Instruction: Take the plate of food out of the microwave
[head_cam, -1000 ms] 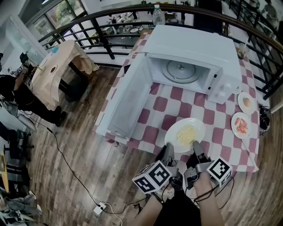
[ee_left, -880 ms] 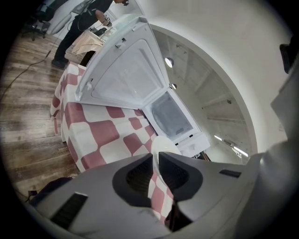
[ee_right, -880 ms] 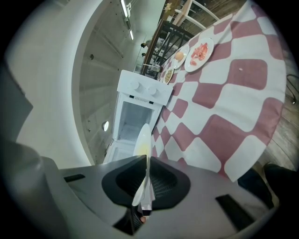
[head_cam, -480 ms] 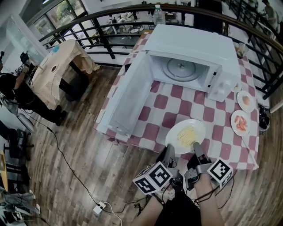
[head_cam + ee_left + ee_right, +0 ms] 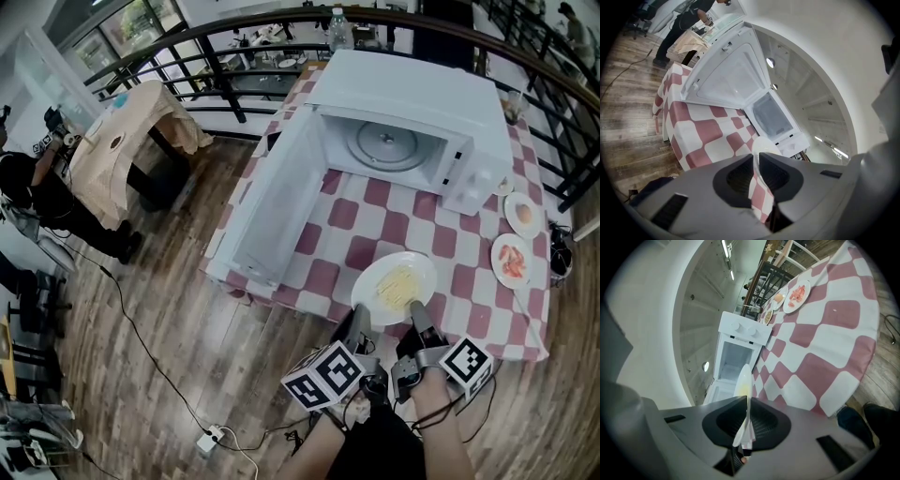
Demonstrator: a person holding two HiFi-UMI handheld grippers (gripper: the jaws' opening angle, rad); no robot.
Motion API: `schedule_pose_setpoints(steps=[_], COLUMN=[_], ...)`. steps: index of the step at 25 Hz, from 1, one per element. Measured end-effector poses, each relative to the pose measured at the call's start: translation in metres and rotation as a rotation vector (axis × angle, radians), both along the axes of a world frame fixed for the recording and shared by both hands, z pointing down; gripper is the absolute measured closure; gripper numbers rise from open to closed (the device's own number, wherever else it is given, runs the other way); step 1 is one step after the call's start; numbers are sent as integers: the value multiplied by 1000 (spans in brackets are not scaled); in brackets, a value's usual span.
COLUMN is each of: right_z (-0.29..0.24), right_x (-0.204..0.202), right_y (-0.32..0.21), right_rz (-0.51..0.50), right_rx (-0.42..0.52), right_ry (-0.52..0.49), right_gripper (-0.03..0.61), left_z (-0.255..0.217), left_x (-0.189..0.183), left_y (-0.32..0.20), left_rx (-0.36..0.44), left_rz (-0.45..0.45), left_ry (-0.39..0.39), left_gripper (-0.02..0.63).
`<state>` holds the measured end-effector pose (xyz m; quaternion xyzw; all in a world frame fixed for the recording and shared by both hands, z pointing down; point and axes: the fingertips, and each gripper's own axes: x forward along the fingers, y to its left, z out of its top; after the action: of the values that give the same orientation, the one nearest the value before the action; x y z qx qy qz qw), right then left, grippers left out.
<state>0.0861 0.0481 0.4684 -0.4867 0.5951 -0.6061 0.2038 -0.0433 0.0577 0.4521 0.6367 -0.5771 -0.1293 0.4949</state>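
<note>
A white plate (image 5: 394, 286) with yellow food is at the front edge of the red-and-white checked table (image 5: 342, 220), outside the microwave (image 5: 403, 122). The microwave's door (image 5: 272, 202) hangs wide open, and its glass turntable (image 5: 382, 147) is bare. My left gripper (image 5: 361, 321) is shut on the plate's near-left rim. My right gripper (image 5: 418, 315) is shut on the near-right rim. The left gripper view shows the plate (image 5: 762, 147) edge-on between the pads of the left gripper (image 5: 756, 159). In the right gripper view, the plate (image 5: 743, 380) is pinched in the right gripper (image 5: 746, 401). Whether it rests on the cloth I cannot tell.
Two small plates of food (image 5: 511, 261) (image 5: 523, 214) sit at the table's right edge, with a cup (image 5: 511, 105) and a bottle (image 5: 337, 33) behind the microwave. A dark railing (image 5: 216, 75) runs behind. A person (image 5: 28, 187) stands by a cloth-covered table (image 5: 122, 141) at left. A cable and power strip (image 5: 214, 439) lie on the floor.
Hardly anything: the plate and both grippers stay where they were. The head view has shifted very slightly.
</note>
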Motion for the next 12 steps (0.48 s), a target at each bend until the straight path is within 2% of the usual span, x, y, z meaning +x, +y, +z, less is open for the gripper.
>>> schedule_pose_setpoints(steps=[12], right_z=[1], right_x=[3], right_y=[-10], right_rz=[-2], right_rx=[-2], right_ry=[4], right_gripper=[548], left_z=[1], left_x=[3], left_y=[-8], left_rx=[1], left_rz=[-1], left_ry=[5], left_gripper=[565])
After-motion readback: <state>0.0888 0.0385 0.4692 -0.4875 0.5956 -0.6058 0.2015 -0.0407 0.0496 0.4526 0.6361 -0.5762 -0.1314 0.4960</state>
